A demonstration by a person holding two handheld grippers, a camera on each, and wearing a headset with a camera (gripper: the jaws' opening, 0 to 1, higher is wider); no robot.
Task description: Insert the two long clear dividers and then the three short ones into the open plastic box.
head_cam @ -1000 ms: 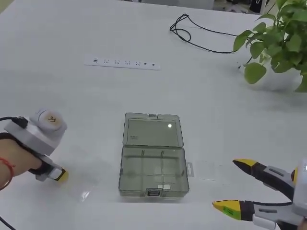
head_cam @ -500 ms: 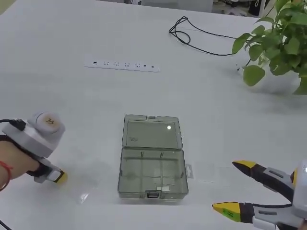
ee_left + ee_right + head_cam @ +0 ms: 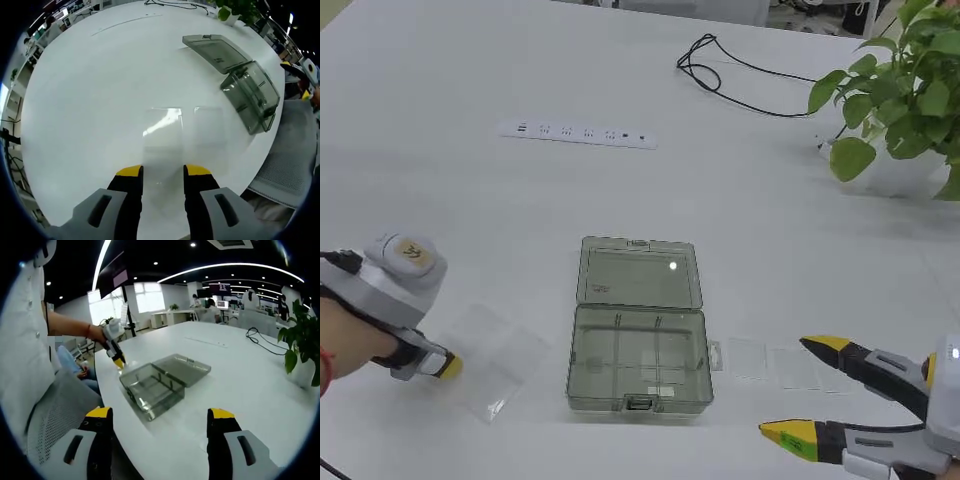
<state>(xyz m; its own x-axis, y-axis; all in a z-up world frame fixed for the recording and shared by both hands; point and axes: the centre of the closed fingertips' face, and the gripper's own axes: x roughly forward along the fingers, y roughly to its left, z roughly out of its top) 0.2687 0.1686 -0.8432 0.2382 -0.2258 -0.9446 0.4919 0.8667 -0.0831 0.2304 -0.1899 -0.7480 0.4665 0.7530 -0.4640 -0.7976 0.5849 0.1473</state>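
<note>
Open box (image 3: 638,325) at centre of surface (image 3: 470,220). Left tool (image 3: 164,171), jaws parted and empty, faces long dividers (image 3: 165,132); right tool (image 3: 812,390), wide open and empty, near short dividers (image 3: 747,358).

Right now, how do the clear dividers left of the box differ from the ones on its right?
The left dividers are large sheets; the right dividers are small pieces. The left ones lie right before the left gripper, its jaws narrowly open; the right ones lie just past the right gripper, whose jaws stand wide apart. Both sets are clear, flat on the table and outside the open box.
</note>
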